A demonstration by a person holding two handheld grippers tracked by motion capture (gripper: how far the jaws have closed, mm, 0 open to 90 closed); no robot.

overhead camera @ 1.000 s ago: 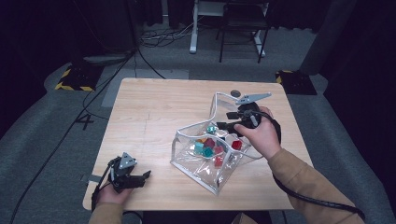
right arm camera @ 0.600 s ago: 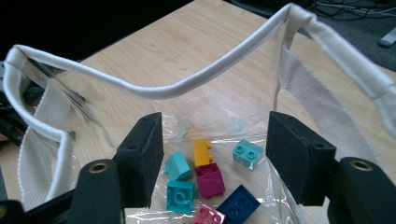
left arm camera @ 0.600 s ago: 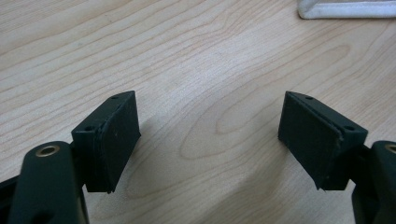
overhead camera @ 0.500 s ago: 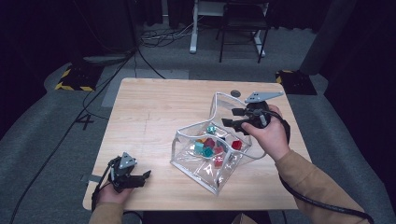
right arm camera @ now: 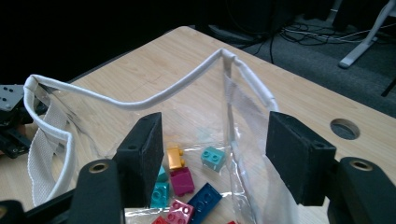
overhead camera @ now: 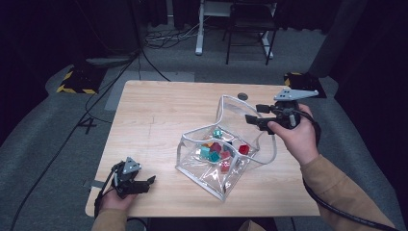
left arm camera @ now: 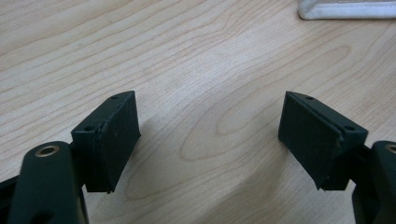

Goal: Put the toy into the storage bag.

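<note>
A clear plastic bag (overhead camera: 192, 169) with white trim stands open on the wooden table (overhead camera: 159, 110). Several coloured bricks (overhead camera: 216, 150) lie inside it. My right gripper (overhead camera: 255, 114) hovers at the bag's far right rim, jaws open. In the right gripper view the bag's rim (right arm camera: 140, 100) and thin wall run between the jaws of my right gripper (right arm camera: 215, 128) without being pinched, and the bricks (right arm camera: 182, 179) lie below. My left gripper (overhead camera: 148, 182) rests open at the table's near left corner. The left gripper view has bare wood between the jaws of my left gripper (left arm camera: 210, 121).
A round cable hole (overhead camera: 243, 96) sits in the table behind the bag. Beyond the table's far edge are a desk frame (overhead camera: 199, 29) and loose cables (overhead camera: 163, 41) on grey carpet. A corner of the bag's white trim (left arm camera: 348, 9) is ahead of my left gripper.
My right hand has drawn up and to the right, away from over the bricks toward the bag's right rim. The left hand and the bag stay as they were.
</note>
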